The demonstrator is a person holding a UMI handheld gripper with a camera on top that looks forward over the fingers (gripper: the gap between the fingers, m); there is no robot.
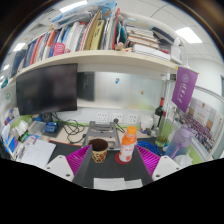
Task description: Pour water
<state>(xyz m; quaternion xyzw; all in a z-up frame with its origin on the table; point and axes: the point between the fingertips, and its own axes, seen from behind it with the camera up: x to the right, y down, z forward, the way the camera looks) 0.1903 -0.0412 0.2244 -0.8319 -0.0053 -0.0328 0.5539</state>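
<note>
Desk (75,140) is crowded: a brown cup (99,150) and orange-capped bottle (127,145) are set side by side; monitor (46,88), dark bottle (160,115) and what may be papers (38,150) are noted.

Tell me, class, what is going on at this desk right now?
A person is holding a two-finger gripper out over a cluttered desk, ready for a pouring job. Its fingers are open and grip nothing. A dark patterned cup and a clear bottle with an orange cap stand side by side between the pink pads, resting on the desk itself. Beyond them are a monitor and a shelf of books. Nothing is lifted or tilted, so pouring has not begun.
</note>
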